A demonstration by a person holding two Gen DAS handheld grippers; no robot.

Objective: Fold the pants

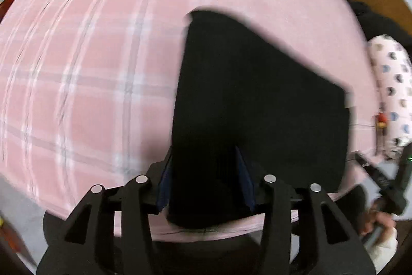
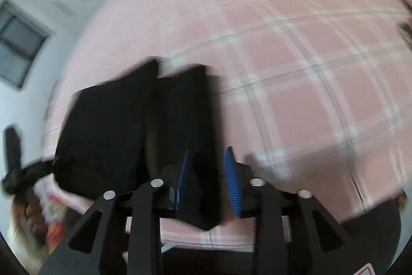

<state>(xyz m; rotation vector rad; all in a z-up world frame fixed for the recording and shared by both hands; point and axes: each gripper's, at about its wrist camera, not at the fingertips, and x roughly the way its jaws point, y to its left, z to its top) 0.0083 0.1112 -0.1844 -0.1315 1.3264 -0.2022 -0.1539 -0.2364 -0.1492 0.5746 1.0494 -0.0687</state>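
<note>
— How are the hands set?
— Both point steeply down over the bed. The left tongs clench one edge of the black pants.
— And the right tongs?
— Clenched on the other edge; the pants lie folded on the pink plaid sheet.

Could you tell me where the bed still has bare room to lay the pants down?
The pink plaid sheet lies bare left of the black pants and beyond them; in the right wrist view it is bare to their right. It is crowded at the near edge and by the patterned pillow.
</note>
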